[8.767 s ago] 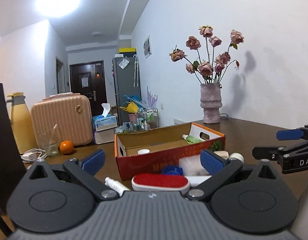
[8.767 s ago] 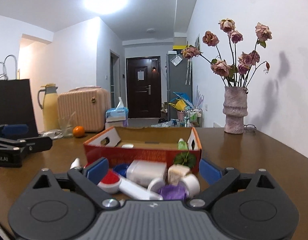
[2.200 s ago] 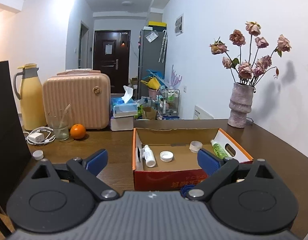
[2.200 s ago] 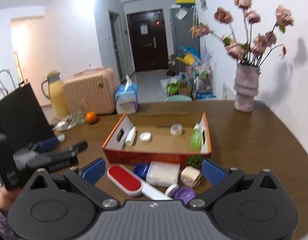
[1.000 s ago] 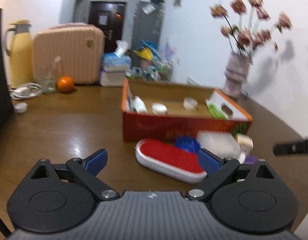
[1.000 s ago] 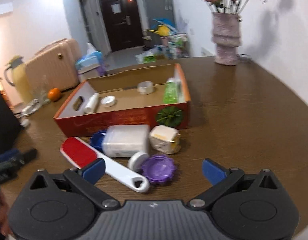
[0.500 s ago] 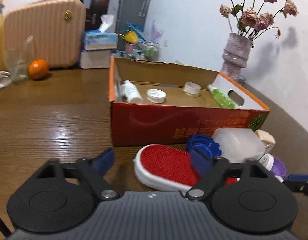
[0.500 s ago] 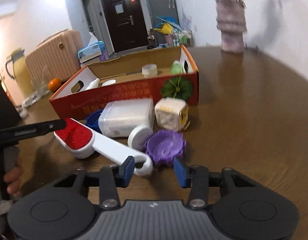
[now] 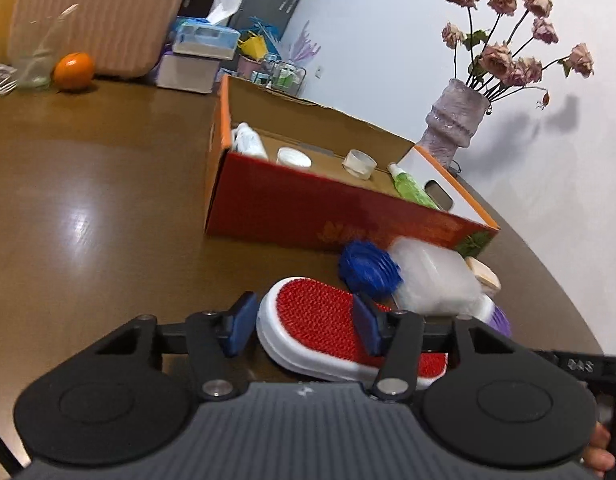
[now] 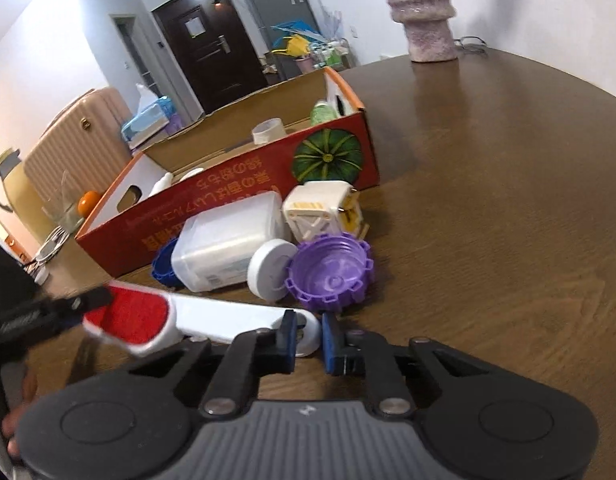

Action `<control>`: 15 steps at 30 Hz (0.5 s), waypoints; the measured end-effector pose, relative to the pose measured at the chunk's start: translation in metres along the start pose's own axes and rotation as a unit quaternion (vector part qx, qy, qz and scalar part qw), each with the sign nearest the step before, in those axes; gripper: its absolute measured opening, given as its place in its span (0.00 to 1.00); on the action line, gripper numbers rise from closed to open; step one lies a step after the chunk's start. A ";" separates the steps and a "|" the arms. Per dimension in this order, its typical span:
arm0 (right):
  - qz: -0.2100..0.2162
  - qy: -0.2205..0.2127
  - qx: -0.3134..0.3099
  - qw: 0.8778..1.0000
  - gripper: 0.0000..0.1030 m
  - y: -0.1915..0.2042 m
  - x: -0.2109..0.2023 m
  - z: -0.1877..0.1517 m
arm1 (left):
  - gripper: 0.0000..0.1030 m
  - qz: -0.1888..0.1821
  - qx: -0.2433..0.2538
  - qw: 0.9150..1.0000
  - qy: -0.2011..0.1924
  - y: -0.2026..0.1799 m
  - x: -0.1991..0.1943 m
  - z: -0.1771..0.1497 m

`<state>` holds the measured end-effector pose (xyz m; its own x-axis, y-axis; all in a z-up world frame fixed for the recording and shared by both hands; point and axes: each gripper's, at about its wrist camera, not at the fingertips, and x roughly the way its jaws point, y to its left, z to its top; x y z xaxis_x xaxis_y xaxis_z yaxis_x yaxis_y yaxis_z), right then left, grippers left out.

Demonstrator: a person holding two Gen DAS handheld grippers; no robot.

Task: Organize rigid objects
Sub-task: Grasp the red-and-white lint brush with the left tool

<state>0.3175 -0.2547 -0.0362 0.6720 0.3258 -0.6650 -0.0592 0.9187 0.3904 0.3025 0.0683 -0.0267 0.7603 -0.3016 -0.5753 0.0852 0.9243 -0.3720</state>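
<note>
Already boxed: small white bottle (image 9: 249, 142), white cap (image 9: 293, 157), tape roll (image 9: 359, 163) and green bottle (image 9: 410, 189) lie in the red cardboard box (image 9: 332, 216).
Left to sort: red-faced white lint brush (image 9: 328, 326), blue lid (image 9: 368, 268), translucent plastic container (image 10: 227, 246), white disc (image 10: 271, 268), purple ridged lid (image 10: 330, 272) and cream cube (image 10: 322, 210) lie on the brown wooden table (image 10: 488, 200), just in front of the box.
Left gripper (image 9: 303, 326): half-spread jaws, just been closing, straddle the brush's head; contact unclear.
Right gripper (image 10: 310, 338): jaws clamped on the brush's looped handle end.

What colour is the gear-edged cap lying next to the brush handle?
Purple cap, clearest in the right wrist view.
</note>
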 end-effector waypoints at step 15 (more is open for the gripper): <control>0.015 -0.025 -0.022 0.999 0.12 -0.020 -0.036 -0.036 | 0.47 -0.064 -0.084 0.994 0.010 0.005 -0.054 -0.060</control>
<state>0.2679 -0.2770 -0.0435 0.7061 0.3420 -0.6200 -0.1111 0.9183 0.3801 0.2227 0.0748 -0.0412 0.7366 -0.4205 -0.5298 0.0699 0.8264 -0.5587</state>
